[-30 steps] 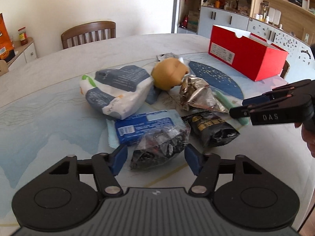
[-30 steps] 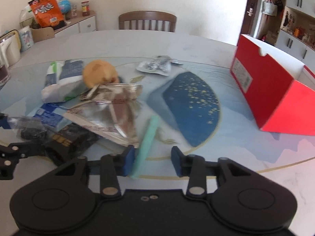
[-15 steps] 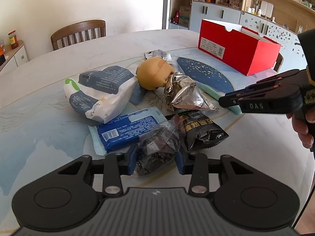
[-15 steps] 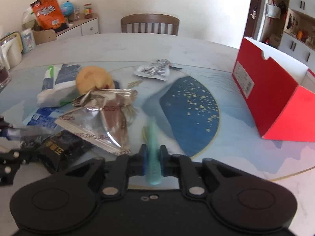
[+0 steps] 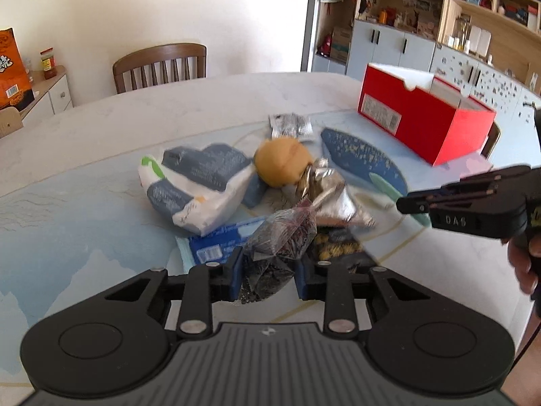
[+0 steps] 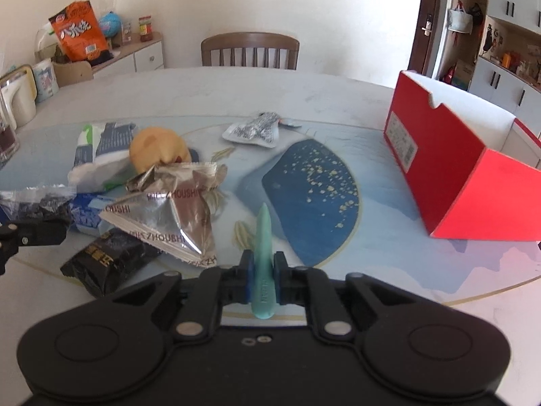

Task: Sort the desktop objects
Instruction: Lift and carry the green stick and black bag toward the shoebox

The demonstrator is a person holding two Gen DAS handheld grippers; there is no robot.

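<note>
The right gripper (image 6: 263, 279), clenched on the green stick (image 6: 263, 253) pointing to 12 o'clock, has the box (image 6: 466, 182) at 2 o'clock, nearer than the left gripper (image 5: 268, 279), whose jaws are closing on a clear bag (image 5: 280, 237).

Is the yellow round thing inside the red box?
No, the yellow round thing lies out on the table among the snack bags, well to the left of the red box.

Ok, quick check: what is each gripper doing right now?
Left gripper: closing on the clear bag of dark bits.
Right gripper: shut on the green stick.
</note>
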